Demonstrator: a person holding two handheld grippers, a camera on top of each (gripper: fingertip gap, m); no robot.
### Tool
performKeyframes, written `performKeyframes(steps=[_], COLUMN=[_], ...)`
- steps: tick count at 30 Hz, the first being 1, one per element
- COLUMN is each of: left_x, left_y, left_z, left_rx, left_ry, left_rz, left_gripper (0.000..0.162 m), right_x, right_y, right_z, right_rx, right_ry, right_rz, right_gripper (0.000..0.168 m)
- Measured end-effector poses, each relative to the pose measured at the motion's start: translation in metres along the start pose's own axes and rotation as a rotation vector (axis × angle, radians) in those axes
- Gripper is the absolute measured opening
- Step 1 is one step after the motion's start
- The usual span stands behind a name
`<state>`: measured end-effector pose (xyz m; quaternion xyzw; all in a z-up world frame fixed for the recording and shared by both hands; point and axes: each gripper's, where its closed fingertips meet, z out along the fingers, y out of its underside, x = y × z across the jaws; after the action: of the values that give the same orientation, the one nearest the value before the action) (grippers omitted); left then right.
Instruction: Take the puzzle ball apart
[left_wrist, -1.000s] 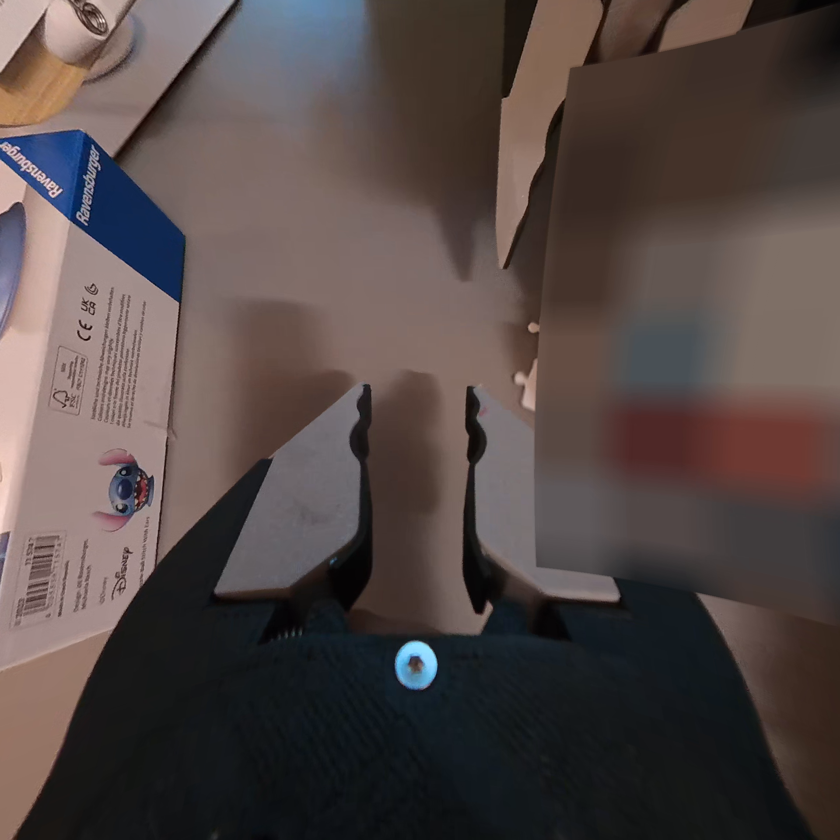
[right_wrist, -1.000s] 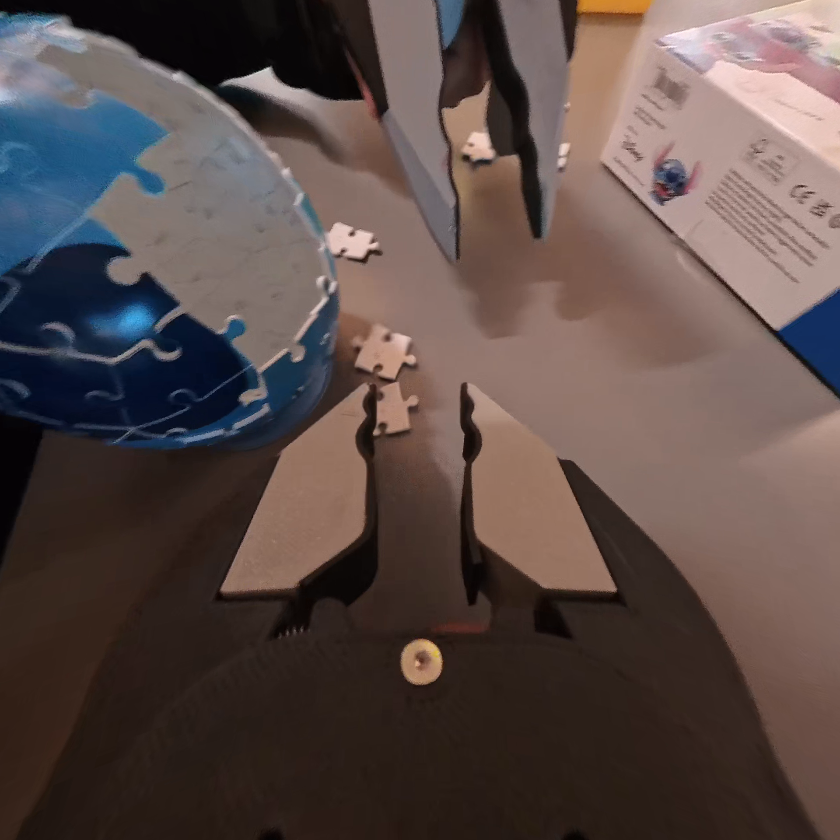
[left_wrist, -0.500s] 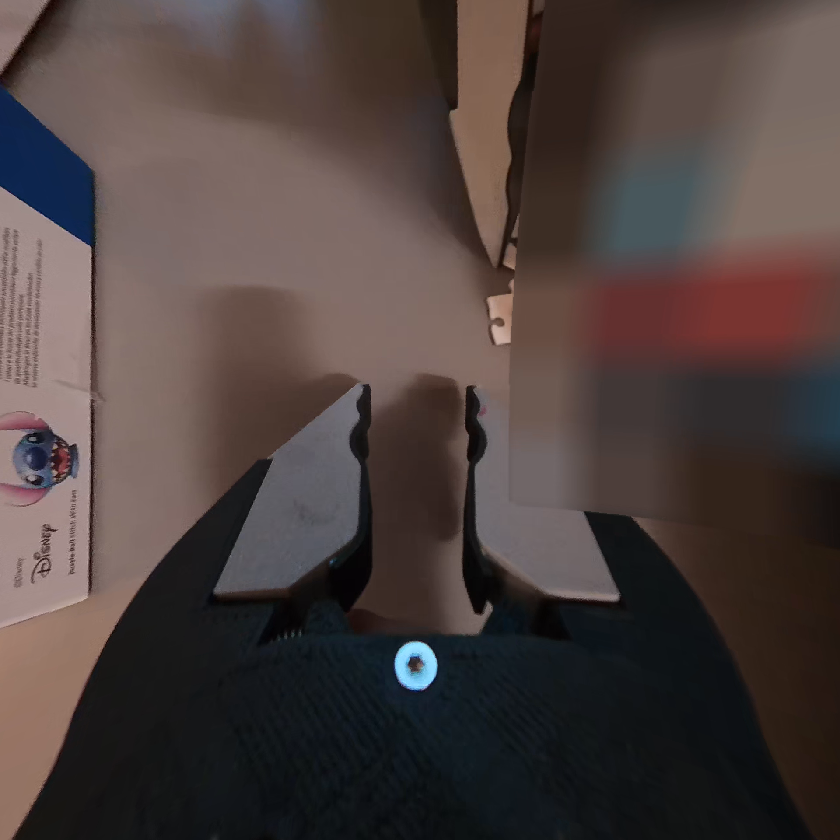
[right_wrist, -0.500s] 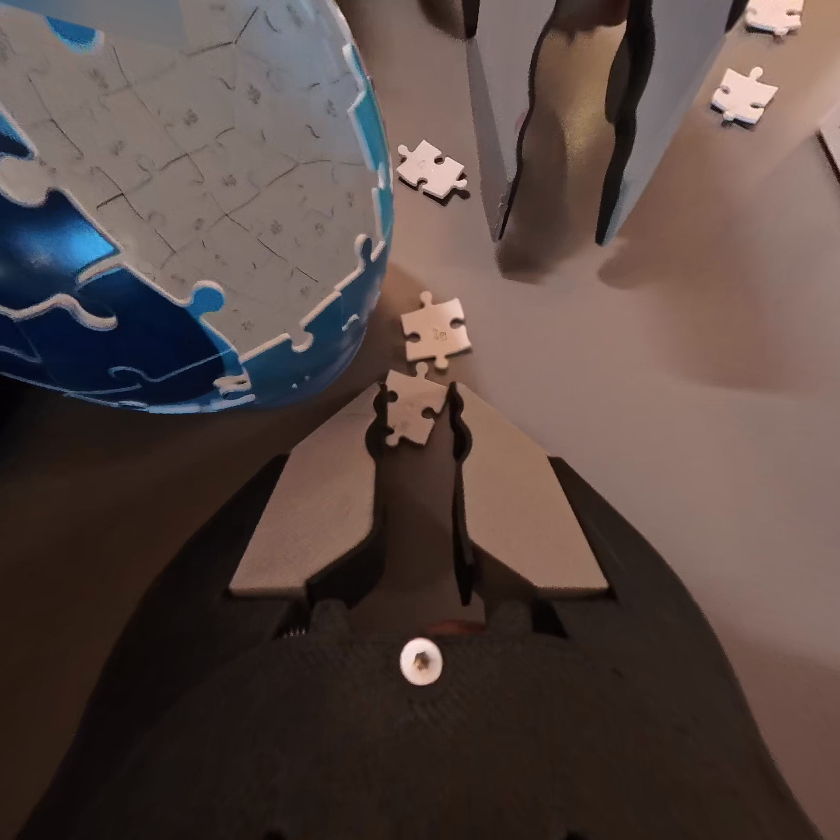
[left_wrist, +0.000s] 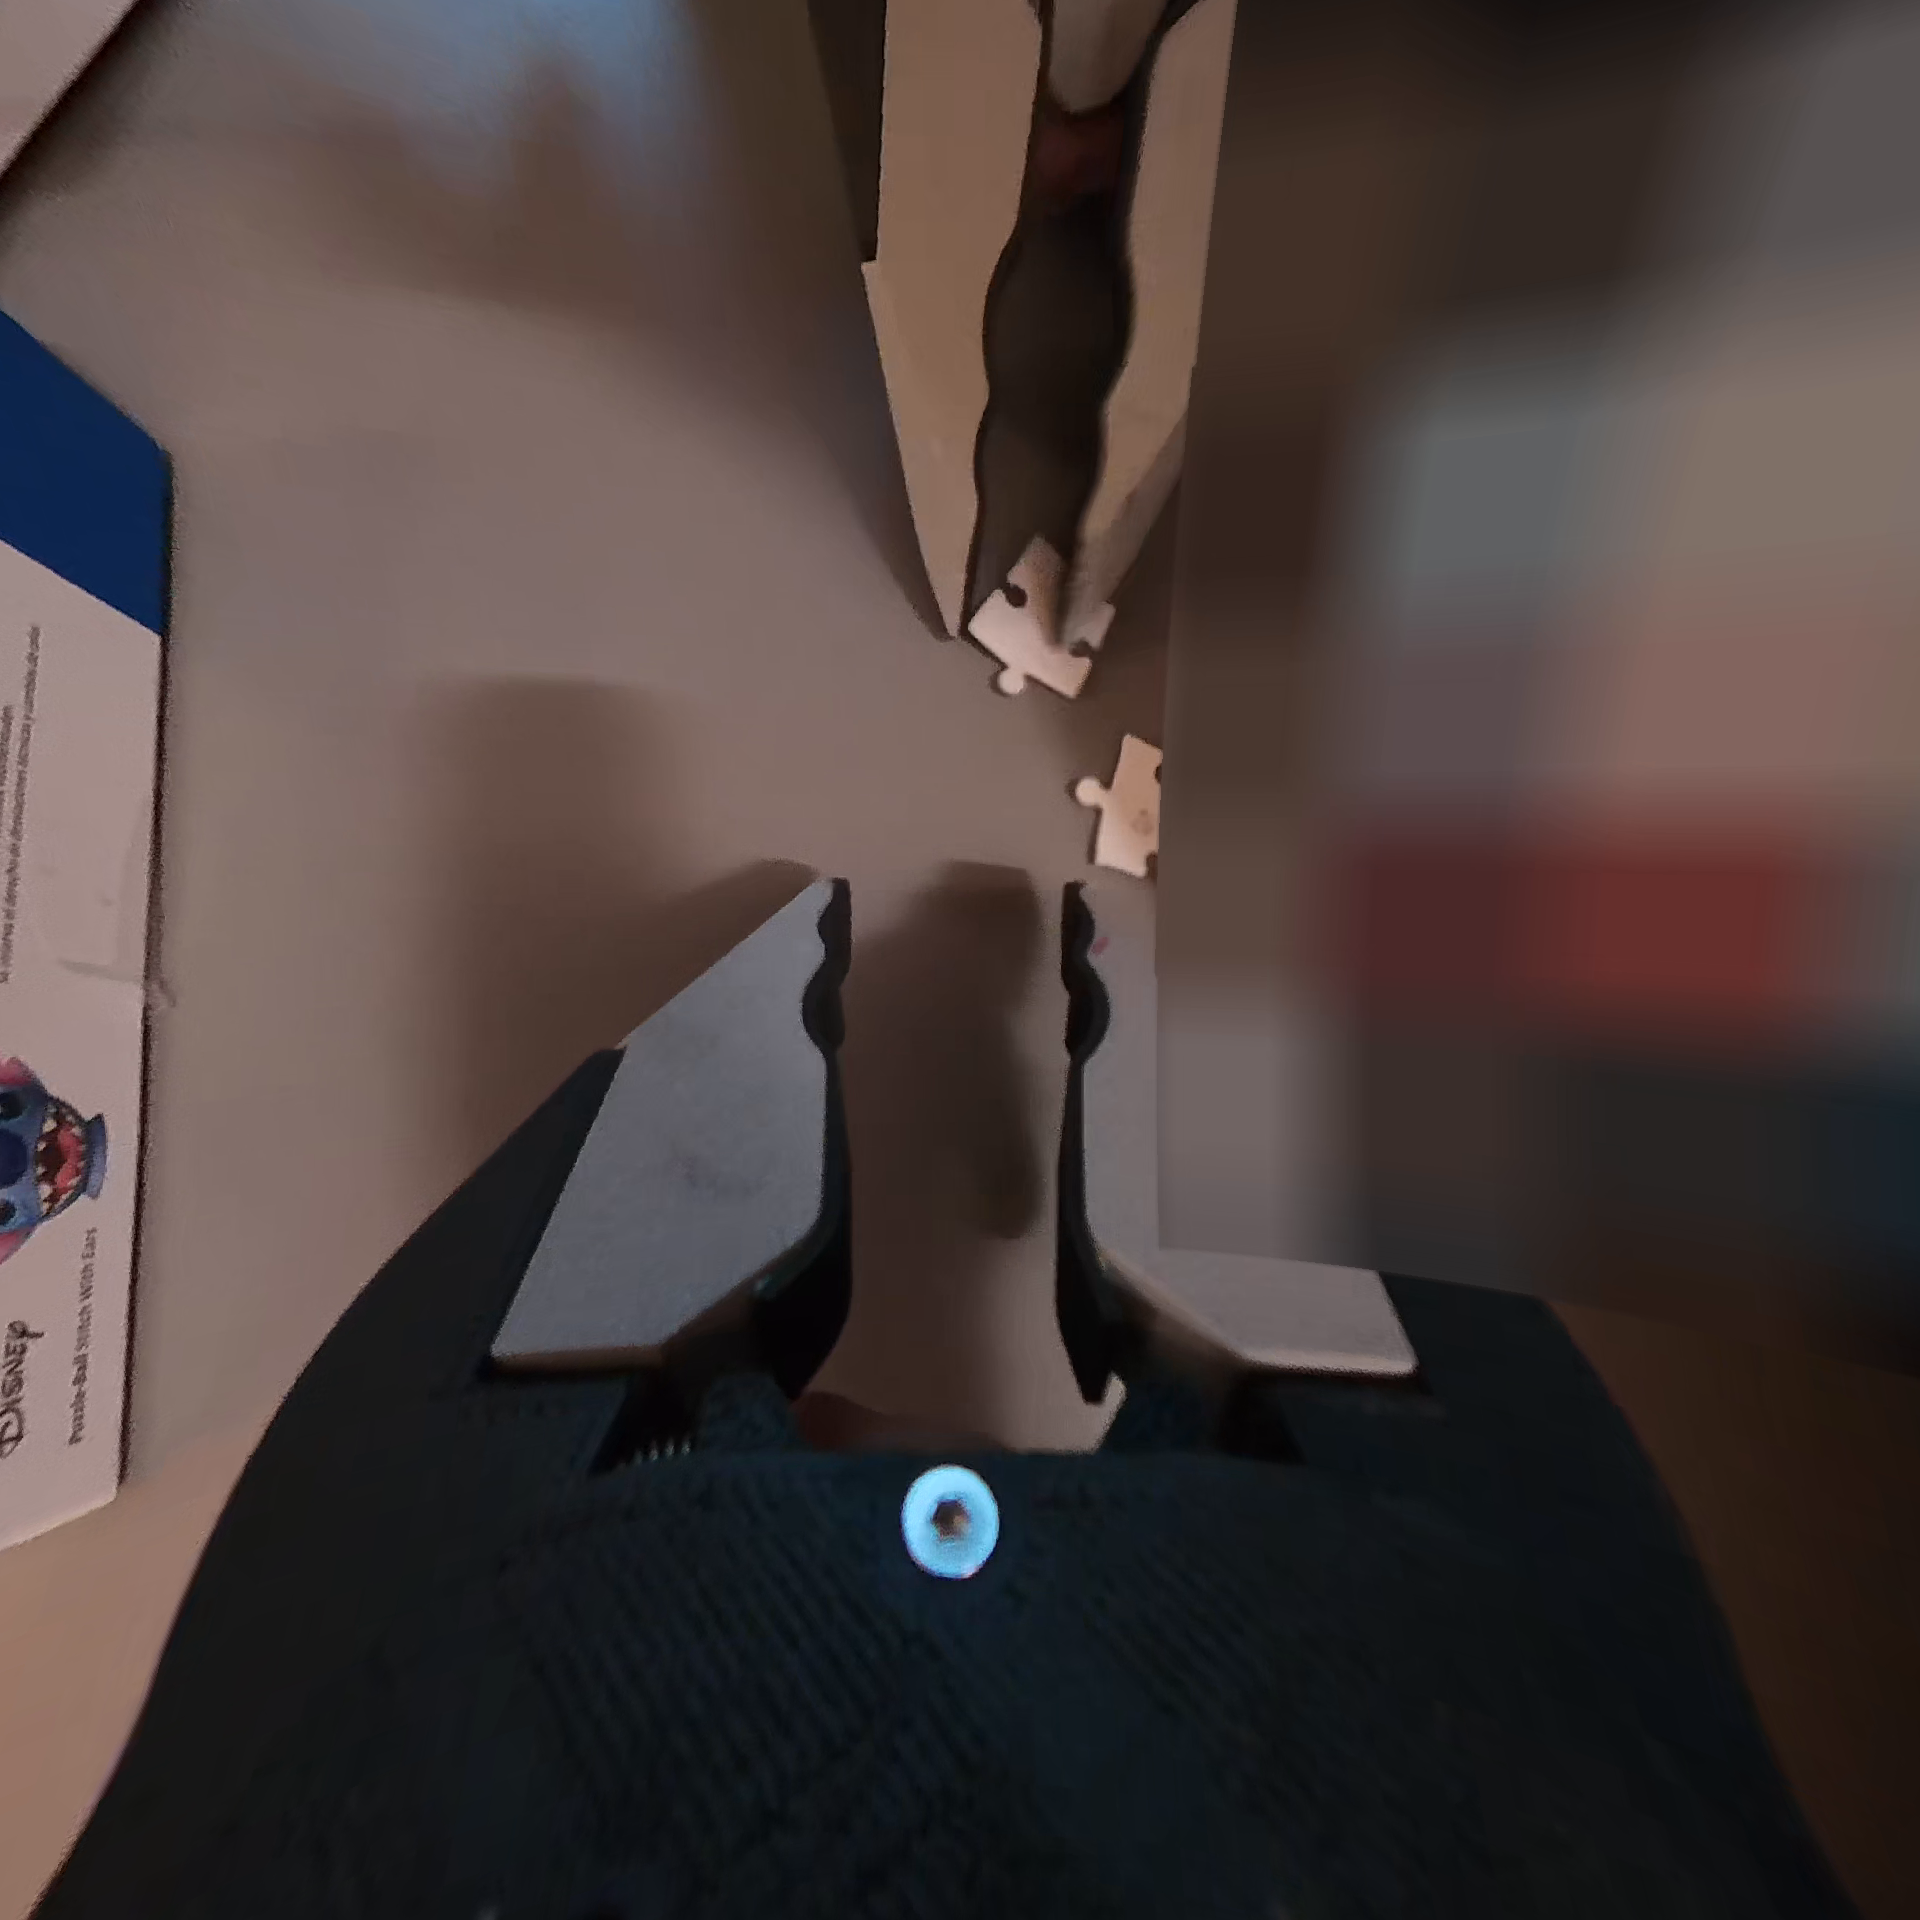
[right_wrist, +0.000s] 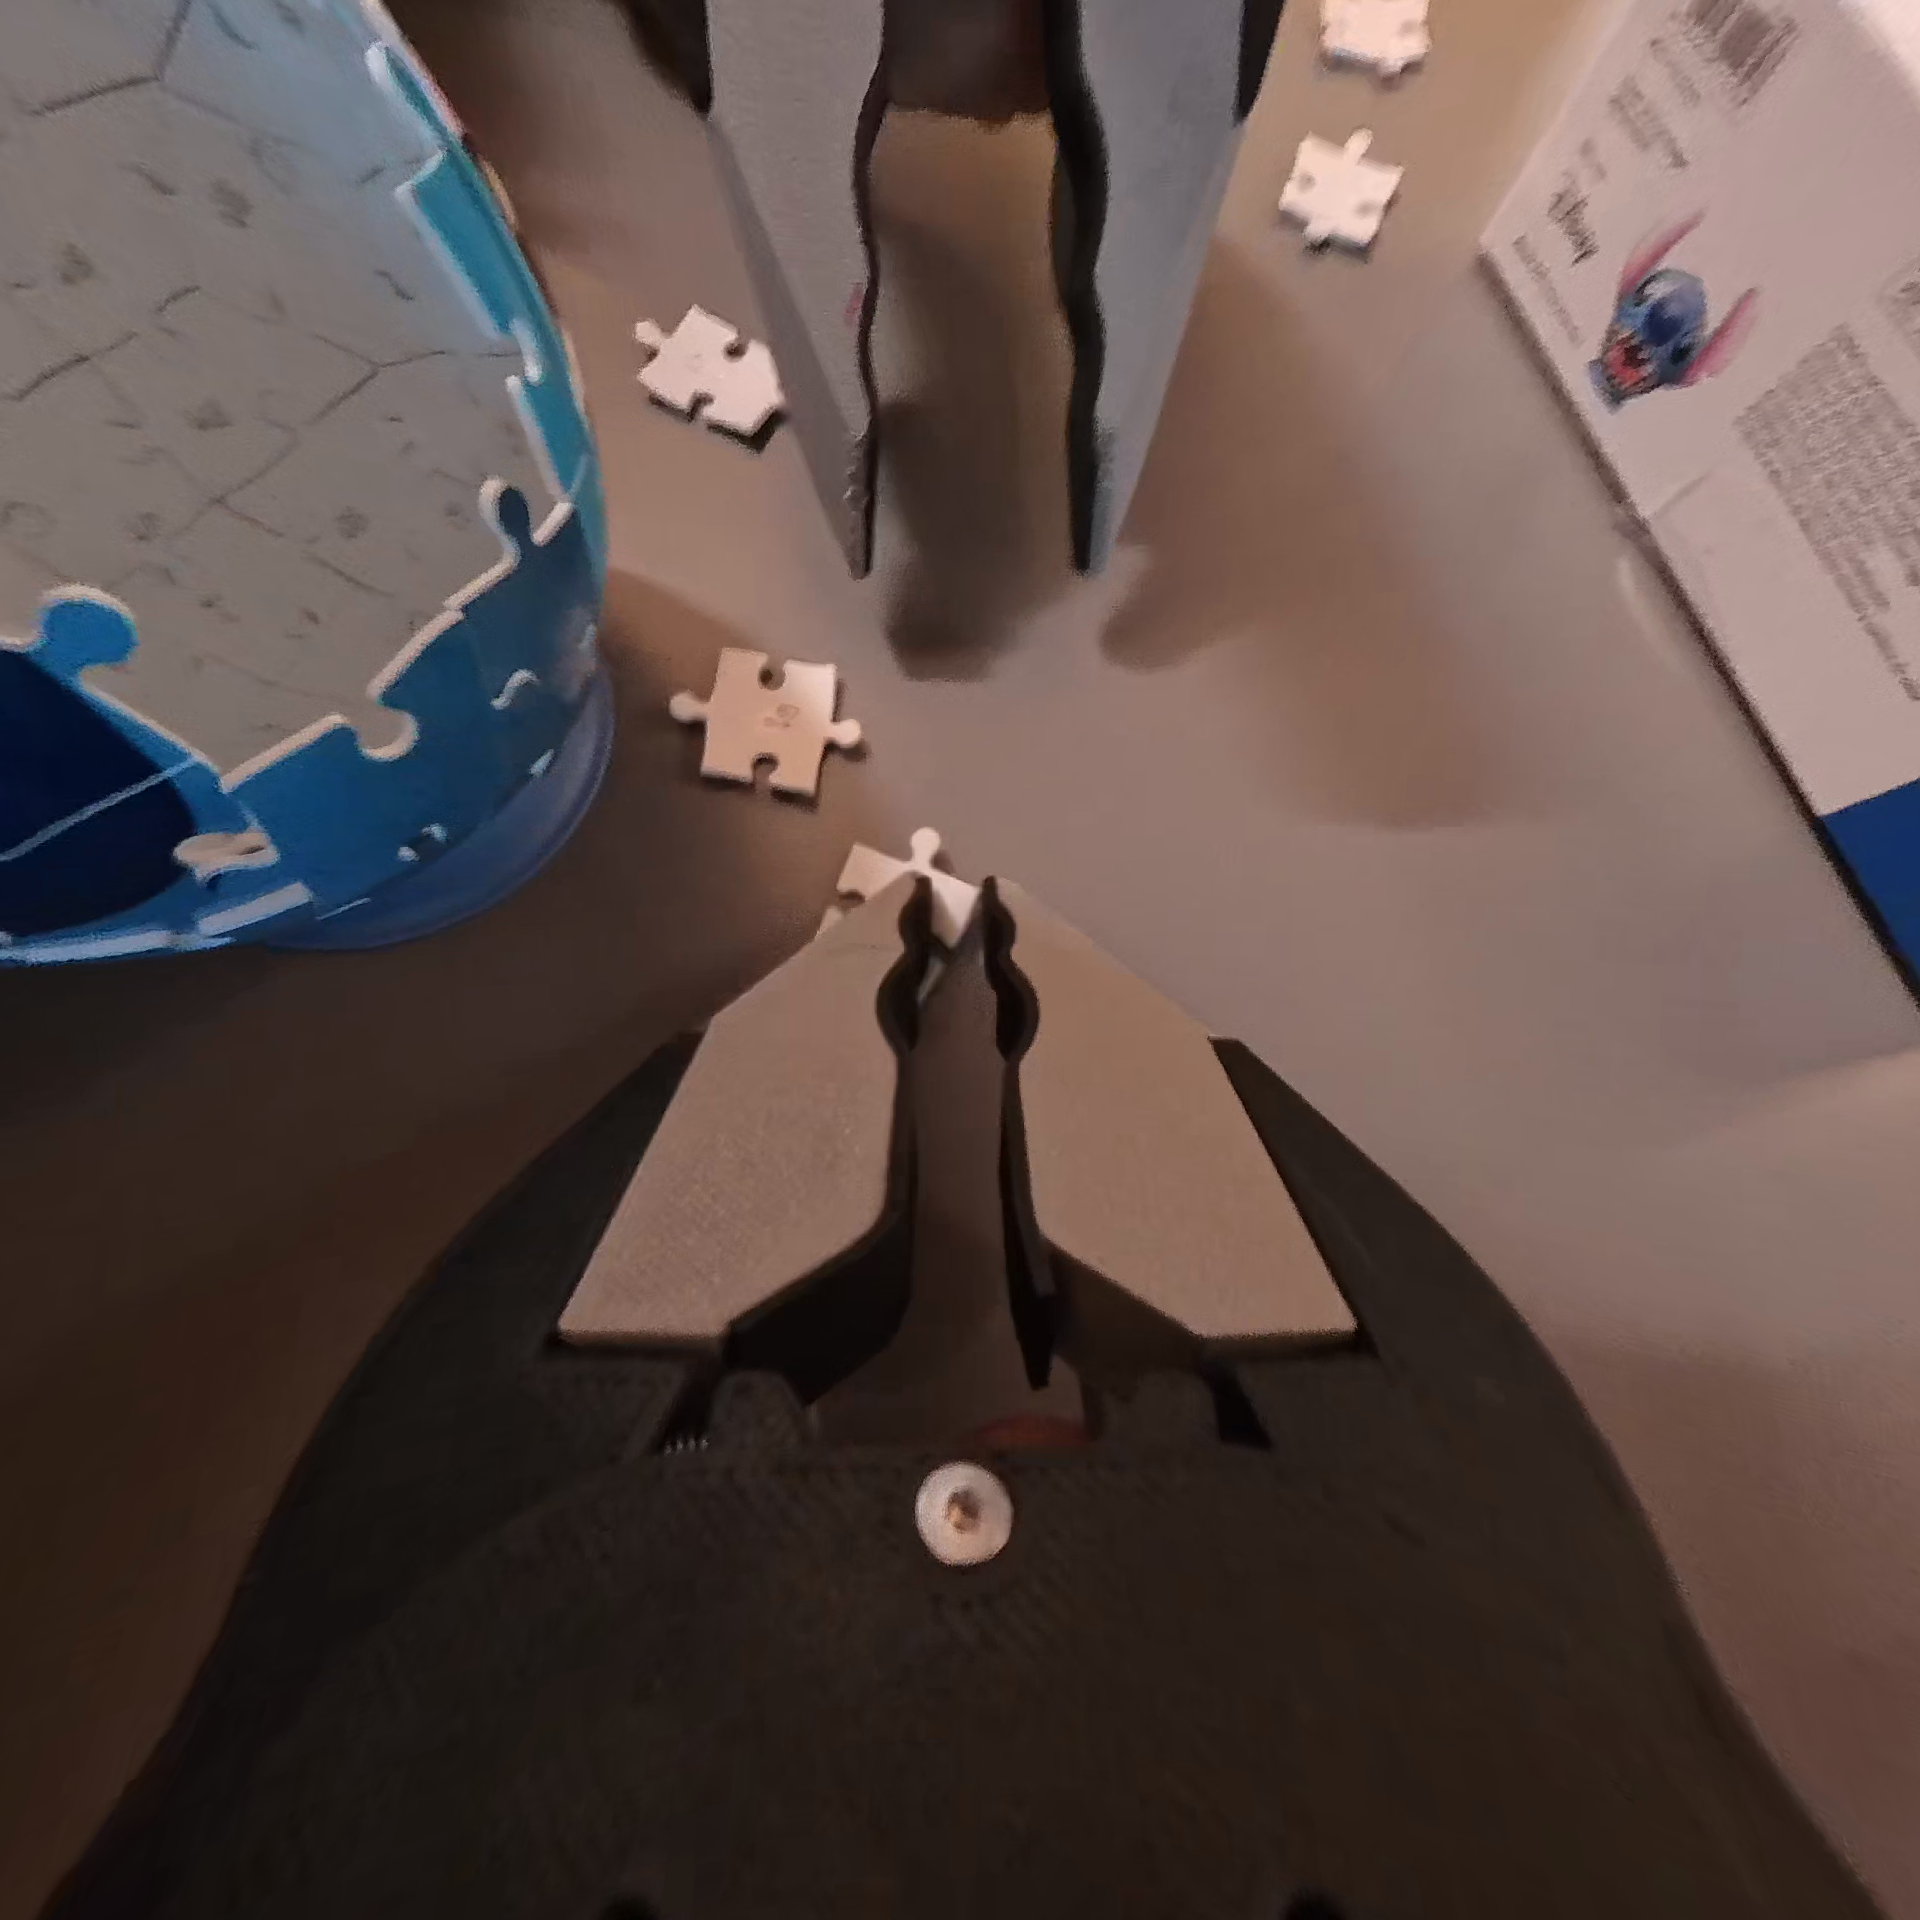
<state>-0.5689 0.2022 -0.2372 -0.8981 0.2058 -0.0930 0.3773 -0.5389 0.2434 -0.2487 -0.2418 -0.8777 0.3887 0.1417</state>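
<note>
Left wrist view: the left gripper (left_wrist: 948, 894) hung spread and empty above the table (left_wrist: 540, 582). Far ahead, the right gripper (left_wrist: 1029, 608) pinched a white piece (left_wrist: 1031, 634); the ball was hidden behind a blurred patch. A box (left_wrist: 73, 935) lay left.

Right wrist view: the right gripper (right_wrist: 954, 891) appeared pressed onto that piece (right_wrist: 902, 871), though blur softened the contact. The ball (right_wrist: 260, 468) sat far left, loose pieces (right_wrist: 771, 720) beside it.

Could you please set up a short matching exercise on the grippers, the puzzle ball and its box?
Things:
1. left gripper
2. right gripper
3. partly dismantled blue puzzle ball
4. white and blue cardboard box

States or places:
A. shut on a white puzzle piece
B. open, holding nothing
C. right edge of the right wrist view
D. left of the right gripper

Pairs: 1-B, 2-A, 3-D, 4-C
</note>
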Motion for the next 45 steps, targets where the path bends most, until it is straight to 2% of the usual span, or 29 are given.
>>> performKeyframes(steps=[4,8,16,20,24,26,27,37,45], left_x=[0.004,-0.004,-0.015,-0.008,-0.009,-0.010,-0.007,0.014,0.011], left_y=[-0.017,-0.018,-0.065,-0.088,-0.101,-0.101,-0.101,-0.094,-0.088], left_z=[0.008,0.019,0.008,-0.004,-0.016,-0.016,-0.016,-0.008,-0.006], left_rx=[0.052,0.009,0.180,0.327,0.412,0.409,0.412,0.340,0.337], left_ry=[0.044,0.001,-0.014,0.046,0.097,0.114,0.132,0.182,0.176], left_rz=[-0.060,-0.030,-0.137,-0.195,-0.259,-0.269,-0.268,-0.190,-0.203], left_gripper=[0.037,0.036,0.036,0.017,0.007,0.007,0.001,0.000,0.000], right_x=[0.015,0.024,0.037,0.037,0.036,0.033,0.031,0.012,0.021], right_y=[-0.009,-0.005,-0.059,-0.069,-0.078,-0.079,-0.079,-0.090,-0.089], right_z=[-0.009,-0.014,-0.057,-0.069,-0.076,-0.074,-0.073,-0.056,-0.059], right_rx=[0.085,0.087,0.443,0.529,0.597,0.596,0.588,0.524,0.558], right_ry=[0.047,0.094,0.086,0.119,0.123,0.112,0.112,0.063,0.085], right_rz=[0.071,0.107,0.355,0.388,0.407,0.407,0.399,0.345,0.401], right_gripper=[0.000,0.000,0.000,0.000,0.000,0.000,0.000,0.000,0.000])
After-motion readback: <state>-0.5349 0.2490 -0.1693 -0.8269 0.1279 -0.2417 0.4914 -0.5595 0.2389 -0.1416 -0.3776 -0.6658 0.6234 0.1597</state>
